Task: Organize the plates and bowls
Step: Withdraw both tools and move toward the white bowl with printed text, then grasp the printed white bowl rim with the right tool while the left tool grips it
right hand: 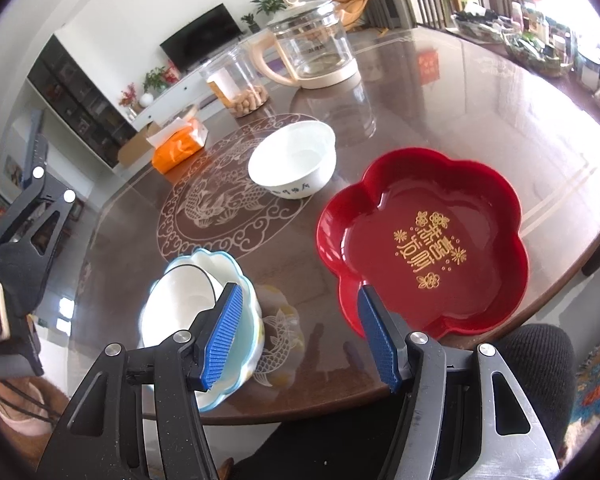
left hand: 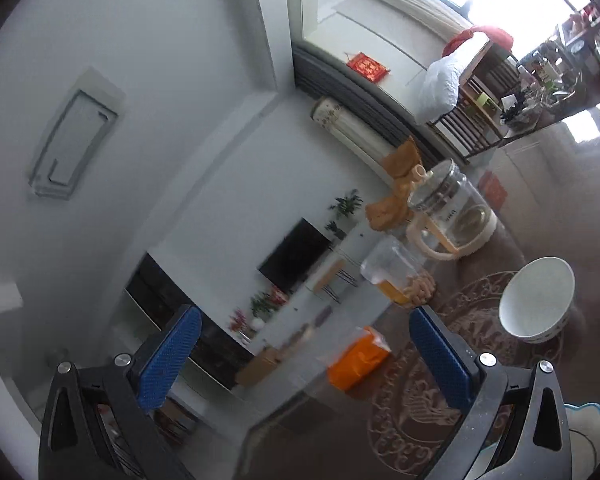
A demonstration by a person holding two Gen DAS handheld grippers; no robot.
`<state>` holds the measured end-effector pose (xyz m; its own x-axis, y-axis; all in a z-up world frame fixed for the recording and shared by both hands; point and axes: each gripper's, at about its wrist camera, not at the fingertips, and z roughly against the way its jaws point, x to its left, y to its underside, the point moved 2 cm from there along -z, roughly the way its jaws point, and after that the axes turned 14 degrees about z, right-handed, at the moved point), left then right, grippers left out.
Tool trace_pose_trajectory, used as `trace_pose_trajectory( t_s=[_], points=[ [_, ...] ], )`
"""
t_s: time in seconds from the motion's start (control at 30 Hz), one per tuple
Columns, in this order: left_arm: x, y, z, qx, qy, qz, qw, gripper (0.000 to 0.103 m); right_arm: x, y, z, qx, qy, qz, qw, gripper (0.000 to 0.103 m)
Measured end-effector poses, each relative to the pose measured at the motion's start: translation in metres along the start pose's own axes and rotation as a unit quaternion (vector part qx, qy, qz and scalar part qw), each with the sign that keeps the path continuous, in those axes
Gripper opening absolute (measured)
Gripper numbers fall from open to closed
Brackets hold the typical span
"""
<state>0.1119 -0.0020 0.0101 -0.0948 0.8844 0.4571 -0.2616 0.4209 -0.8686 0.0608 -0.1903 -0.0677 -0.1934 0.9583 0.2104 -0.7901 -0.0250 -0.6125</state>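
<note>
A white bowl [right hand: 292, 160] stands upright in the middle of the brown table; the left wrist view has the same white bowl [left hand: 536, 300] at the right. To its right lies a red flower-shaped plate [right hand: 424, 240] with gold writing. Near the front edge a white bowl sits nested inside a pale blue scalloped bowl [right hand: 196, 320]. My right gripper [right hand: 300, 338] hovers open between that stack and the red plate, holding nothing. My left gripper [left hand: 306, 360] is open and empty too, tilted and out beyond the table's left side.
A glass kettle [right hand: 316, 48], a clear jar of peanuts [right hand: 240, 80] and an orange tissue pack [right hand: 180, 144] stand at the table's far side. The table [right hand: 440, 120] has a glossy top with a dragon pattern. A person's dark-clad knee [right hand: 540, 360] sits under the front edge.
</note>
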Motion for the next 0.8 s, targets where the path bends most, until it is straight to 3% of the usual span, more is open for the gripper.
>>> trace_pose_trajectory(
  t_s=[0.03, 0.07, 0.13, 0.17, 0.27, 0.33, 0.47, 0.53, 0.63, 0.77, 0.8],
  points=[
    [0.015, -0.001, -0.024, 0.081, 0.064, 0.06, 0.9928, 0.103, -0.005, -0.007, 0.003, -0.004, 0.006, 0.002, 1.0, 0.064],
    [0.027, 0.002, -0.047, 0.154, 0.126, 0.119, 0.9729, 0.103, -0.01, -0.016, 0.005, -0.008, 0.011, 0.002, 1.0, 0.064],
    [0.042, 0.011, -0.084, 0.256, 0.219, 0.214, 0.917, 0.103, -0.019, -0.036, 0.005, -0.007, 0.016, 0.007, 1.0, 0.064],
    [0.042, 0.014, -0.099, 0.288, 0.242, 0.241, 0.8946, 0.103, -0.022, -0.046, 0.001, -0.003, 0.02, 0.014, 1.0, 0.064],
    [0.012, 0.02, -0.14, 0.357, 0.271, 0.244, 0.8599, 0.103, -0.028, -0.076, -0.025, 0.026, 0.023, 0.035, 0.999, 0.068],
    [-0.014, 0.035, -0.168, 0.412, 0.285, 0.241, 0.8313, 0.102, -0.035, -0.095, -0.048, 0.036, 0.001, 0.027, 0.999, 0.068],
    [-0.058, 0.064, -0.209, 0.496, 0.295, 0.261, 0.7739, 0.084, -0.061, -0.116, -0.098, 0.081, -0.015, -0.025, 0.996, 0.068],
    [-0.074, 0.075, -0.22, 0.516, 0.291, 0.263, 0.7612, 0.076, -0.068, -0.119, -0.117, 0.099, -0.017, -0.034, 0.994, 0.068],
    [-0.093, 0.085, -0.228, 0.531, 0.286, 0.255, 0.7554, 0.069, -0.072, -0.121, -0.139, 0.117, 0.004, -0.019, 0.993, 0.067],
    [-0.108, 0.096, -0.23, 0.547, 0.295, 0.253, 0.7411, 0.044, -0.072, -0.119, -0.159, 0.138, 0.003, -0.005, 0.99, 0.04],
    [-0.111, 0.098, -0.229, 0.55, 0.297, 0.253, 0.7383, 0.041, -0.071, -0.118, -0.164, 0.143, 0.003, -0.003, 0.99, 0.04]
  ],
)
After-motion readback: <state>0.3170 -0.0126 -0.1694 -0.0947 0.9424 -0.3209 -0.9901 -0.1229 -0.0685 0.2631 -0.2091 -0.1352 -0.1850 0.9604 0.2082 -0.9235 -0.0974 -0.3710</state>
